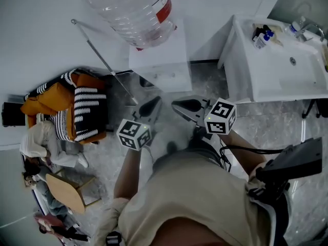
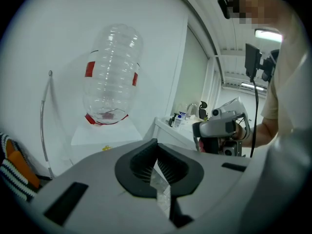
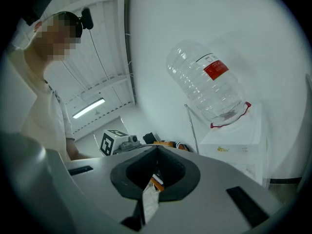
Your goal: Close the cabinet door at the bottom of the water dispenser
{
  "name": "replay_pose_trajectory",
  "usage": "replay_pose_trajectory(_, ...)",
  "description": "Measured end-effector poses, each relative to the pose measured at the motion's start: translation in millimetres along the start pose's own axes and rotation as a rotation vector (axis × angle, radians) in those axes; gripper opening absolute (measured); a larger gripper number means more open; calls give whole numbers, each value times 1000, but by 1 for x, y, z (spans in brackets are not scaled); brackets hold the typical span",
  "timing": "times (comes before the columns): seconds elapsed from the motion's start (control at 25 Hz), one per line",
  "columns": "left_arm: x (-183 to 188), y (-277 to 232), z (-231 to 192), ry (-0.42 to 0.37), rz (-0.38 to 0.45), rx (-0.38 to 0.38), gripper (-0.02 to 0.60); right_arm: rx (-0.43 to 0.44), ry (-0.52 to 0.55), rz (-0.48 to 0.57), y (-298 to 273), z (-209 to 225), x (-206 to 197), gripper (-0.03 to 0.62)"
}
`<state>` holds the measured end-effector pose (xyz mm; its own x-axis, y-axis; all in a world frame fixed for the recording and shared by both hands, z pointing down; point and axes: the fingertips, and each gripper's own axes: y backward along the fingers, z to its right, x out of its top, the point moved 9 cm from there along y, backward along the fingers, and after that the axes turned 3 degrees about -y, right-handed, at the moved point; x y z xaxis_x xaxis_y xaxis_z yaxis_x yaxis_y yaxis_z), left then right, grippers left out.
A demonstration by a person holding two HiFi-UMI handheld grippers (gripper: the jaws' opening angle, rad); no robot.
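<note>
The white water dispenser (image 1: 159,60) stands against the wall with a clear bottle (image 1: 133,9) upside down on top. It also shows as the dispenser (image 2: 105,135) in the left gripper view and the dispenser (image 3: 239,140) in the right gripper view. I see its lower front steeply from above, so I cannot tell how the cabinet door stands. My left gripper (image 1: 149,106) and right gripper (image 1: 185,107) hover side by side in front of it, a short way off. The left gripper (image 2: 157,143) is shut on nothing. The right gripper (image 3: 157,149) is also shut on nothing.
A white sink cabinet (image 1: 277,70) stands right of the dispenser. A thin metal rod (image 1: 102,60) leans against the wall on its left. An orange and striped pile (image 1: 77,111) lies left of it, and people sit by a wooden chair (image 1: 64,191) at lower left.
</note>
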<state>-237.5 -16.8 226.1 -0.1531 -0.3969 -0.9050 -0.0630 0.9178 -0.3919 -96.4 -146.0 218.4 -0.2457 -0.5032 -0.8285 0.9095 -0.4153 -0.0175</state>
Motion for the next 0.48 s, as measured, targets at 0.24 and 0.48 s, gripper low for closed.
replay_pose_trajectory(0.24,-11,36,-15,42,30,5,-6,10,-18,-30,-30,-17,-9,15)
replay_pose_trajectory(0.48,-25,65,-22,64,37,-21,-6,5,-28,-52,-51,-37,-19,15)
